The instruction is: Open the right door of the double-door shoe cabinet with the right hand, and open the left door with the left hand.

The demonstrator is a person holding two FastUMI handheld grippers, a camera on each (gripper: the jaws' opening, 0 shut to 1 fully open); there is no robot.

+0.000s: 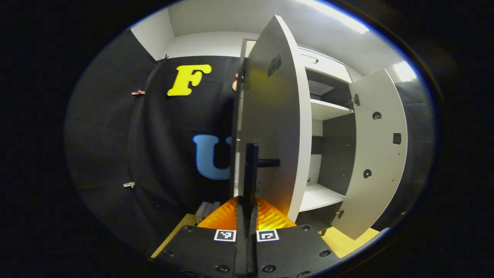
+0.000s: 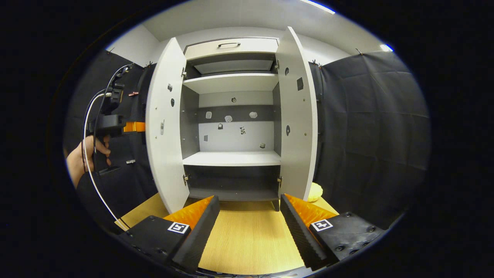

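Your left gripper (image 1: pixel 247 210) has its fingers pinching the dark handle (image 1: pixel 251 170) of the left door (image 1: pixel 276 116), centre frame, door swung open; the right door (image 1: pixel 380 150) stands open at right; shelves (image 1: pixel 320 195) sit between them. Your right gripper (image 2: pixel 250 216) has fingers spread wide, holding nothing, low over the wooden table (image 2: pixel 247 235), well short of the shoe cabinet (image 2: pixel 231 83); your hand (image 2: pixel 83 158) grips the left tool at mid-left.

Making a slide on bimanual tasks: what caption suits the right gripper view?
Right gripper open before the white double-door shoe cabinet, left door and right door both swung open.
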